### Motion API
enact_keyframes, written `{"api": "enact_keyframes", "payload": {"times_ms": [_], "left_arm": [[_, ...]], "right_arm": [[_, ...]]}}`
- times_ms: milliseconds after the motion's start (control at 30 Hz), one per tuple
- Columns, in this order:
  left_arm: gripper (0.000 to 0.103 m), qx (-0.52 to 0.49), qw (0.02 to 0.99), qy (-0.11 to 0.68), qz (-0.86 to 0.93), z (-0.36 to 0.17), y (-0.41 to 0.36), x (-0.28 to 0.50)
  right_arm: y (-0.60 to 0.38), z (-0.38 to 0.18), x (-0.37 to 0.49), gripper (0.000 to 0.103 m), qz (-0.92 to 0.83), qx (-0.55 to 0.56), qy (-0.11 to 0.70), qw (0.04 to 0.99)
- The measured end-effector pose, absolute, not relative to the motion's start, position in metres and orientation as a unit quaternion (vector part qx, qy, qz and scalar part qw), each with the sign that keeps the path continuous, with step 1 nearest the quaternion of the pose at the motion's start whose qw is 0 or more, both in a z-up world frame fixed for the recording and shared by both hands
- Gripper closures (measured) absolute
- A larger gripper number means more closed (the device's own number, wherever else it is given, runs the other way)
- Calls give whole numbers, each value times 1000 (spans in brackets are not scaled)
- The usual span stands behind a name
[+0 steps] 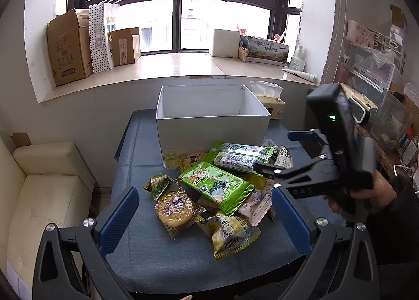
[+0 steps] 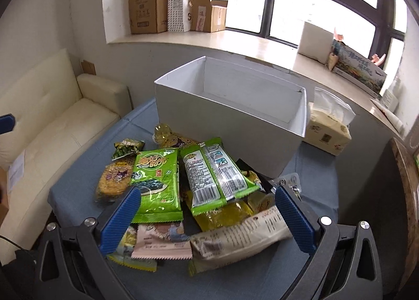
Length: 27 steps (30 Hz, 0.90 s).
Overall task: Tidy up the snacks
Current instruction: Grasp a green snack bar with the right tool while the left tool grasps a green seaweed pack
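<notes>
1. Hovering above the near edge of the snack pile [image 1: 209,190], the left tongs [image 1: 204,218] stand wide apart, holding nothing.
2. Right tongs [image 2: 207,217] also spread wide and empty, low over the packets; a beige packet [image 2: 235,237] lies between the blue fingers [image 2: 120,221].
3. Snacks heaped on the blue-covered tabletop [image 1: 157,260], just in front of the open white box [image 1: 212,127].
4. Box interior looks empty; tissue box [image 2: 327,129] just beside it.

Glossy plastic snack packs [image 2: 214,174], matt white card box [image 1: 212,129], blue cloth tbl cover [image 1: 146,255], ribbed tool pads [image 2: 123,218].
</notes>
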<state>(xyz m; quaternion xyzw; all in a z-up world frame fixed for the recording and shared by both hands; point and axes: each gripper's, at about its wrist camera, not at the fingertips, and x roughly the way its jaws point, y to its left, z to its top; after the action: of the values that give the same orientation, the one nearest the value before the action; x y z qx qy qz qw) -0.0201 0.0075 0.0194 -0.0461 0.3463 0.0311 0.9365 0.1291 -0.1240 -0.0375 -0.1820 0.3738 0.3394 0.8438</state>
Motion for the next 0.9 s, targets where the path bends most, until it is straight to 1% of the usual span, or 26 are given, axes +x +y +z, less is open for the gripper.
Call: {"api": "enact_keyframes", "payload": {"times_ms": [167,333,367,400,467,500,633,900], "left_arm": [[0,-56,933,354,34,12,16,-19],[0,-70,930,360,36,5,24,-18],[0,-73,929,361,37,4,25,-18],[0,-74,928,362,36,3,26,-18],[0,-76,927,365,35,1,27,-18],[0,-75,927,366,35,0,27,-18],[0,-76,926,368,35,-4,28,-16],[0,-97,918,383,32,-18,31,3]], "right_arm": [[-89,-71,177,0,344,-237,413,809],[-69,-101,196,0,338,-293,441,778],[-67,-105,196,6,336,-300,442,776],[-65,-108,196,15,339,-304,445,771],[-63,-114,195,26,349,-305,456,760],[-62,-116,194,27,348,-308,457,758],[-68,-105,190,28,363,-277,447,769],[-117,-52,177,28,380,-185,414,807]]}}
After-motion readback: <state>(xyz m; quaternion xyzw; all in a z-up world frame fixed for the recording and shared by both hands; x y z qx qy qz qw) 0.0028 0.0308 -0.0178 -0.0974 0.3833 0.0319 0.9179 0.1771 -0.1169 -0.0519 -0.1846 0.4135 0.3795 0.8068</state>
